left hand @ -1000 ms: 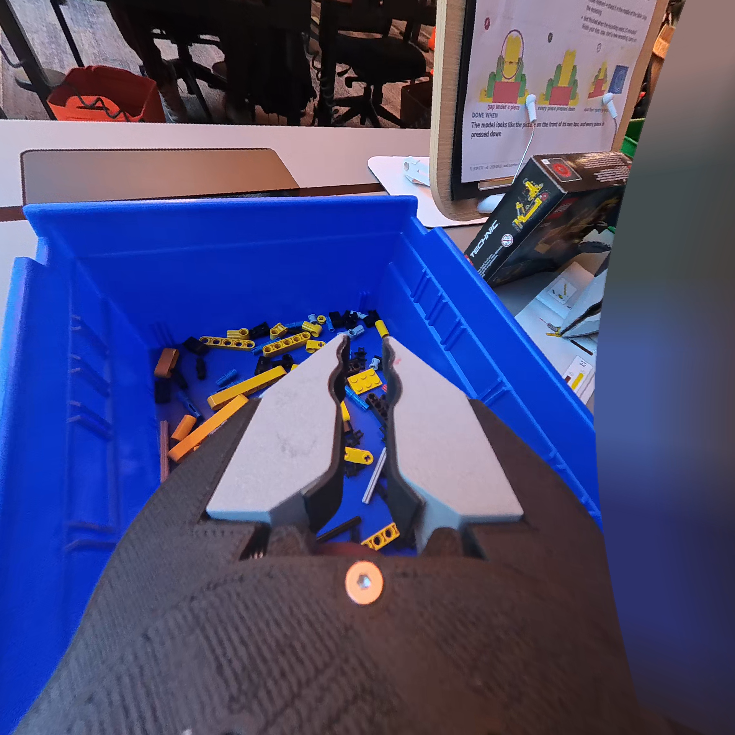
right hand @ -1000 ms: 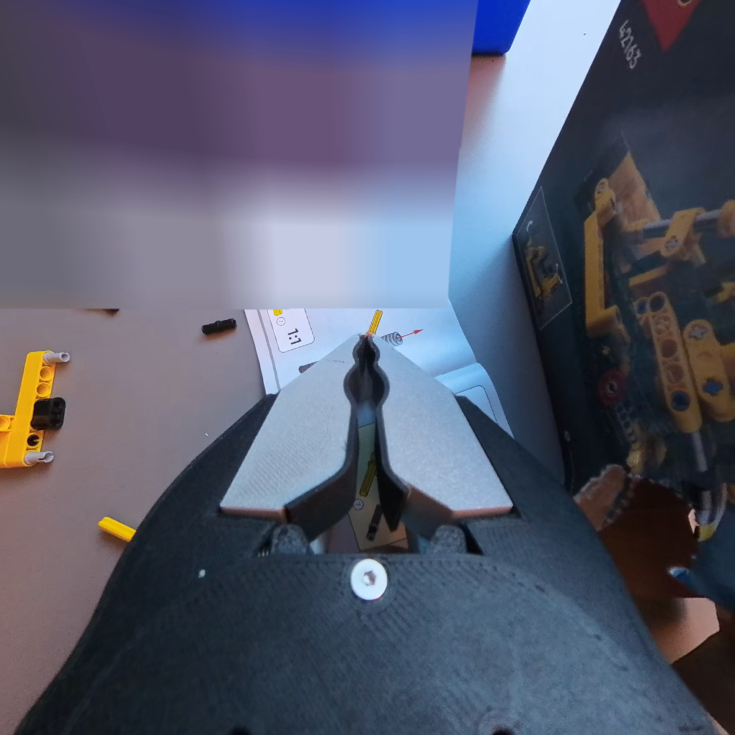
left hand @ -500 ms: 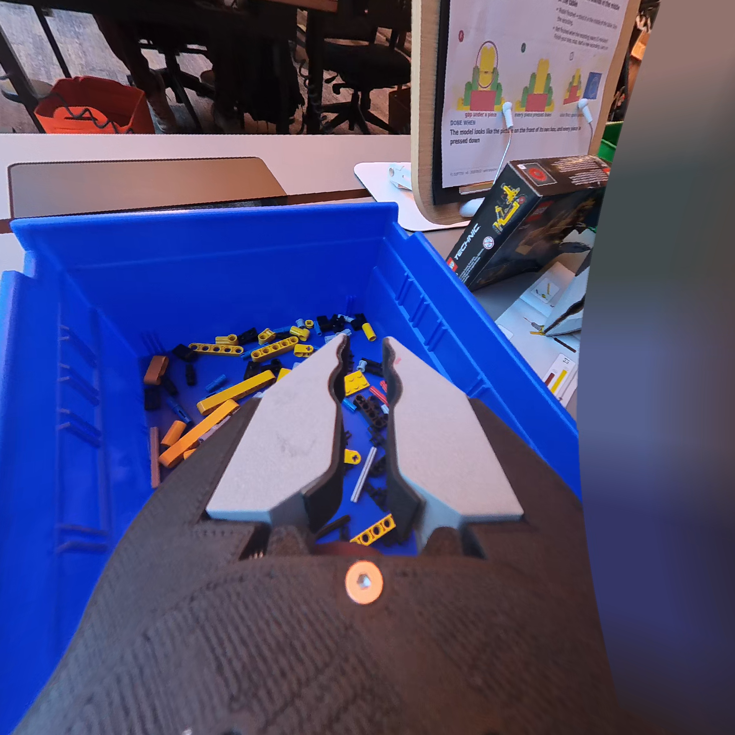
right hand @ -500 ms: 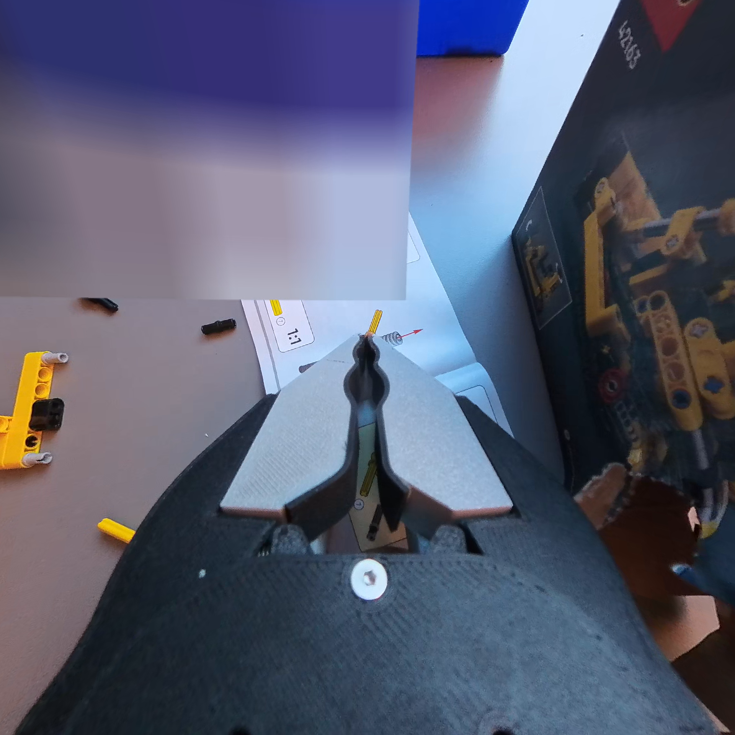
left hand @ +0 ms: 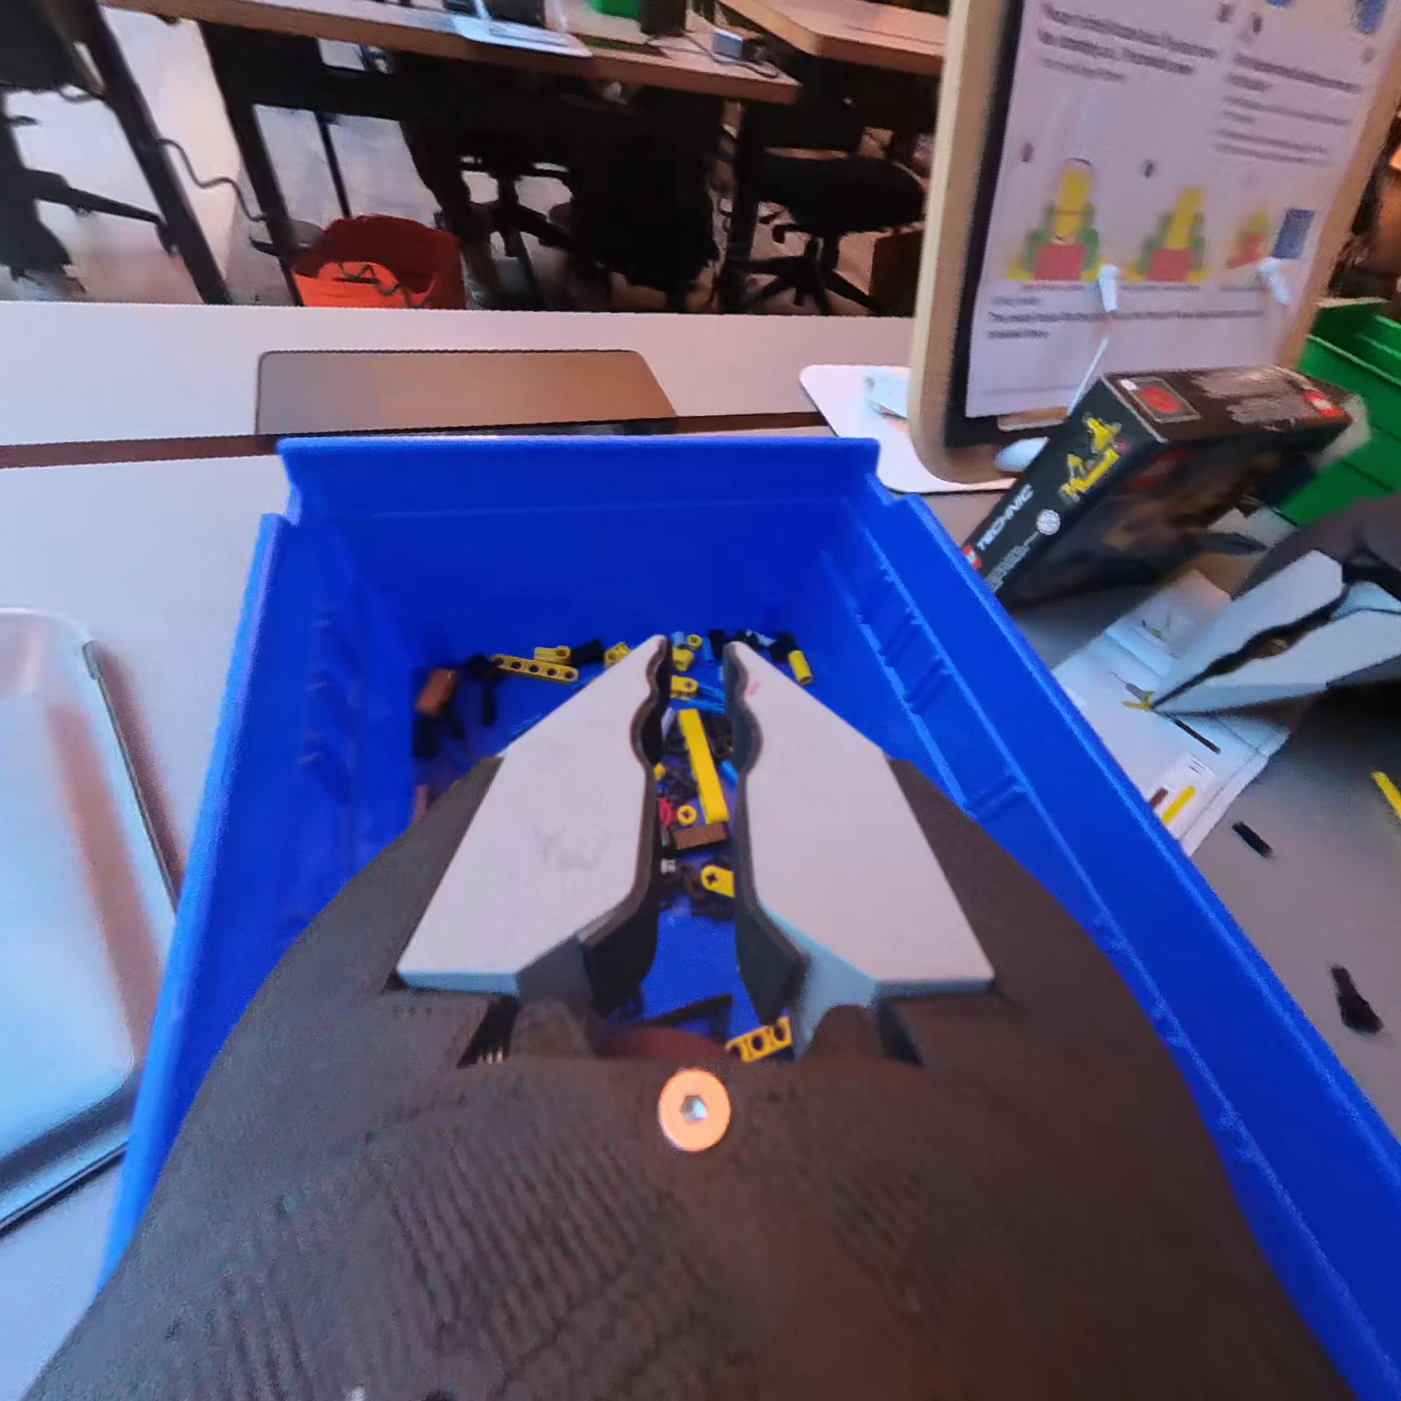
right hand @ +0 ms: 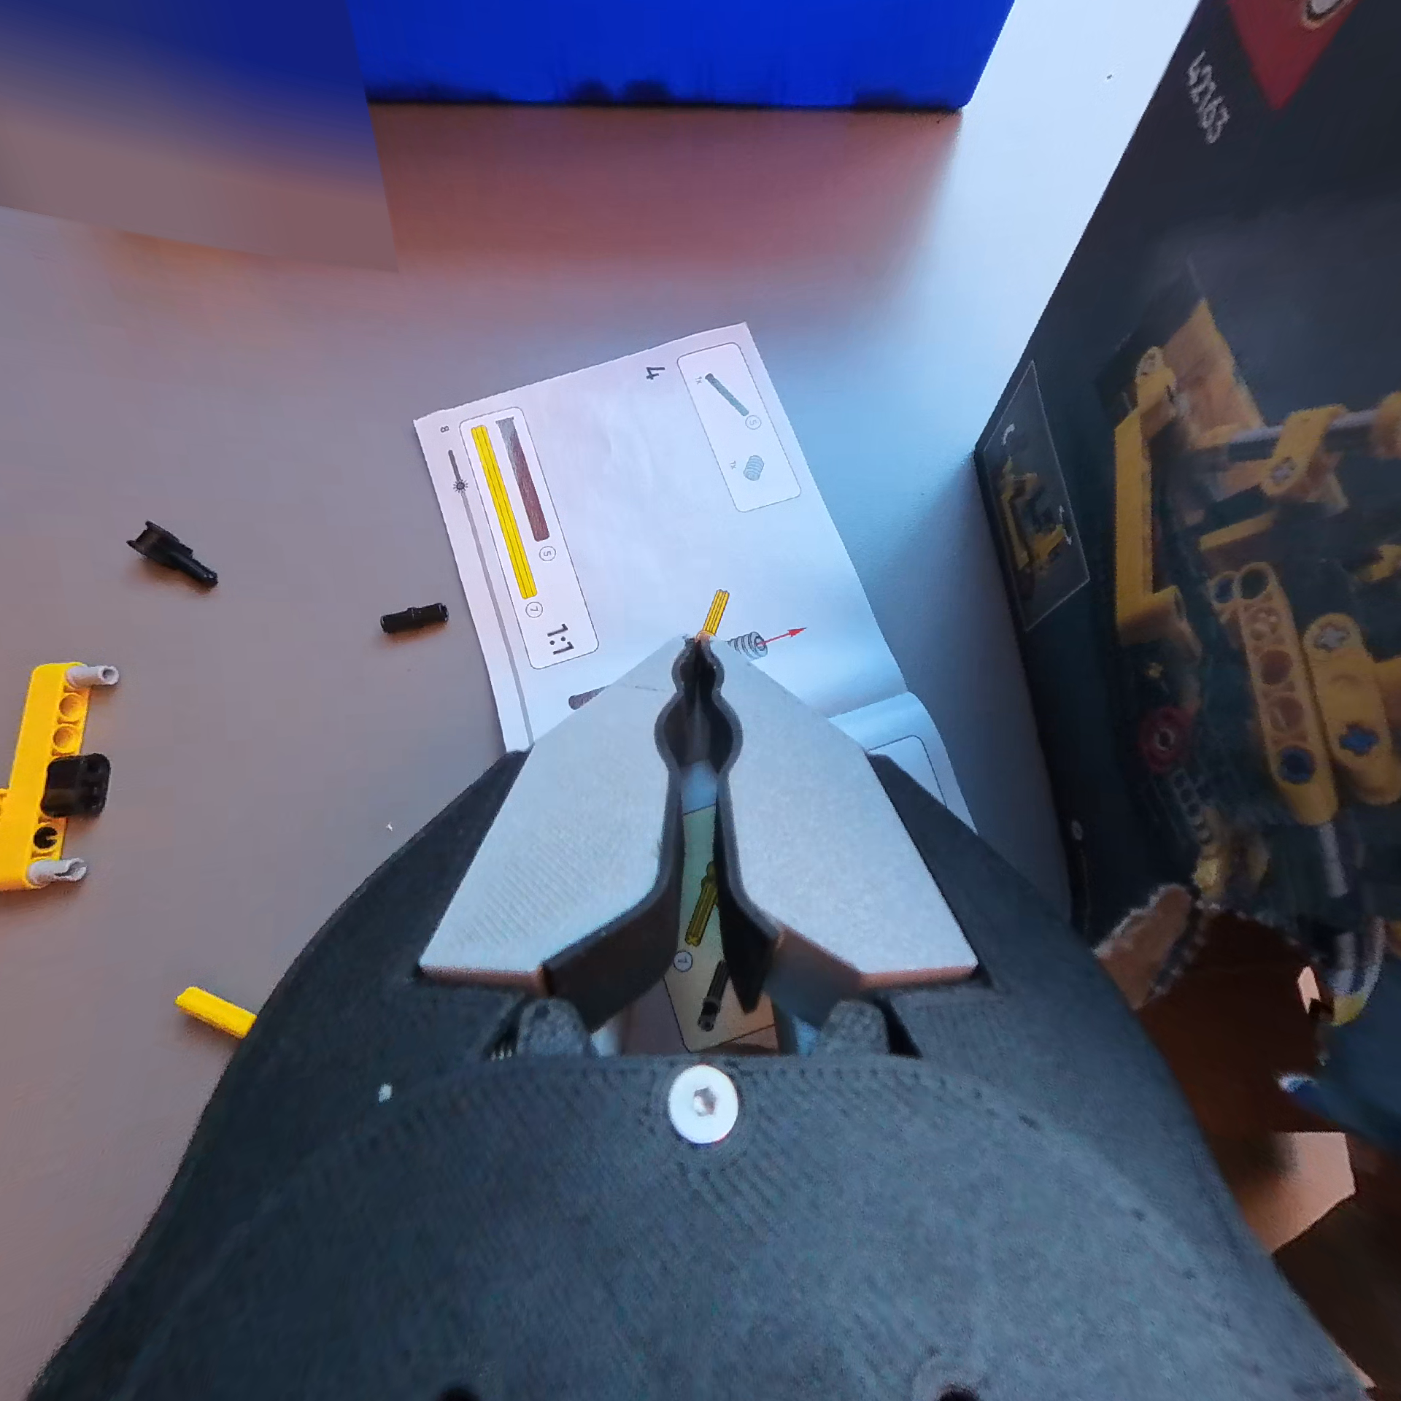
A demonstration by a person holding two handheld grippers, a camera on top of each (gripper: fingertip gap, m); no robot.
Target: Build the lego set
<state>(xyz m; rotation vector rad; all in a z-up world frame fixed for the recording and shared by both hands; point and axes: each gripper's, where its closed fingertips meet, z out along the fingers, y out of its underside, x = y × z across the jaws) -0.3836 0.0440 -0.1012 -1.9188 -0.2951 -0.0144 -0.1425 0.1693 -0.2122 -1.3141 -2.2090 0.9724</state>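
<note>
The blue bin (left hand: pixel 576 546) looks like smooth moulded plastic with a slight sheen on its ribbed walls. The small pieces (left hand: pixel 534 669) inside it are glossy hard plastic, yellow and black. The left gripper (left hand: pixel 694 652) has matt grey fingers (left hand: pixel 561 819) with a fine grain, set in a rough, ridged black body with a shiny metal screw (left hand: pixel 694 1111). The instruction sheet (right hand: pixel 644 485) is thin matt paper. The box (right hand: pixel 1243 455) is printed cardboard, its torn flap (right hand: pixel 1228 985) showing raw brown fibre. The table (right hand: pixel 227 379) is smooth and matt grey.
</note>
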